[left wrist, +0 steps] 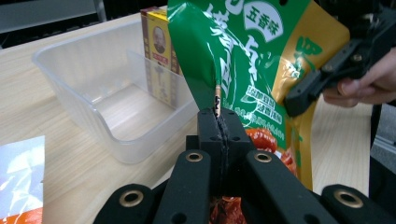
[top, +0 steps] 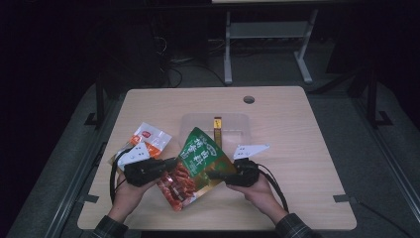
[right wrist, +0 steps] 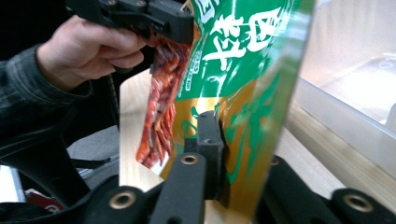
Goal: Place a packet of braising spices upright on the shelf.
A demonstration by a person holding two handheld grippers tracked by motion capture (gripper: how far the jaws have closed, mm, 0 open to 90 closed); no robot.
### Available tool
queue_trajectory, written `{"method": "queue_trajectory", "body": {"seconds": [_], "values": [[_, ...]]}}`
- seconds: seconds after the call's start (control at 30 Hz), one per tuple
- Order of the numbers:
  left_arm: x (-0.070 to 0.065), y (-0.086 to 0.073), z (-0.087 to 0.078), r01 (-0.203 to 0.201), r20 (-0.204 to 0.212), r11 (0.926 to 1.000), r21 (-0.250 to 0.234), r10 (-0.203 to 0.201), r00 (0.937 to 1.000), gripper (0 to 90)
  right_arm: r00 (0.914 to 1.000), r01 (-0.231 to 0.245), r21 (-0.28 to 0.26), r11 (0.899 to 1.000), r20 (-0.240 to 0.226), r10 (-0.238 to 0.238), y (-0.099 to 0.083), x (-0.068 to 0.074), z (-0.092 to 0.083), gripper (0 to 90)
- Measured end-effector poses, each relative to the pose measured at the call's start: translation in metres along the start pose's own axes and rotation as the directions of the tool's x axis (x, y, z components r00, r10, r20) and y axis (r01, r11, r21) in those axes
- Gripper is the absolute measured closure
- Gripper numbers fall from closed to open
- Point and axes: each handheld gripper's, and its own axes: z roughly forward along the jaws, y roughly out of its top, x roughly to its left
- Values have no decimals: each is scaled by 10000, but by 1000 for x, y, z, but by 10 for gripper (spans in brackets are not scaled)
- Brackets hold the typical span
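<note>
1. Left gripper point(top: 171, 166): near edge of the table, held in the person's left hand point(top: 128, 194). Jaws clamped tight on the left edge of the green snack bag point(top: 198, 166); in the left gripper view the foil seam is pinched between the closed pads.
2. Right gripper point(top: 212, 174): near edge, in the right hand point(top: 255, 191). Jaws closed on the bag's right, gold-coloured side; the right gripper view shows the foil caught between the pads.
3. Green snack bag: held between both grippers over the near-middle of the table, tilted, top corner pointing towards the container. Whether its lower end touches the table cannot be told.
4. Red-and-white packet point(top: 148, 139): lying flat on the table, left of the bag, just behind the left gripper.
5. Clear plastic container point(top: 237, 119): mid-table, just beyond the bag, open top. One yellow box point(top: 217, 128) stands inside.
6. Table point(top: 307, 163): light wood; round hole point(top: 248, 99) near the far edge.
7. Step in hand, by judgement: two-handed grip secured, bag ready for transfer to the container.
8. Next move calls for: carrying both grippers forward together, clearing the near wall, lowering the bag beside the yellow box, then letting go.
</note>
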Motion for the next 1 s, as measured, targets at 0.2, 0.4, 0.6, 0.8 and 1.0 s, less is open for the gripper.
{"method": "queue_trajectory", "body": {"seconds": [0.2,0.4,0.6,0.8,1.0], "values": [[-4,-3,3,-148,82,9996,232,146,9999,893,9997,256,196,9995,26,-256,8,-3,-11,896],[-6,-8,6,-273,69,9978,612,269,9996,889,9968,794,397,9961,-6,-794,20,-1,-18,899],[-3,-8,6,-215,-256,9984,529,229,9994,741,9943,1059,545,9929,-177,-1050,25,1,-24,899],[5,-13,-1,133,-370,9978,649,-110,9993,554,9925,1214,432,9917,-158,-1208,31,4,-29,899],[2,-23,-4,228,-245,9939,1080,-202,9995,383,9886,1501,471,9876,56,-1505,40,9,-32,900]]}}
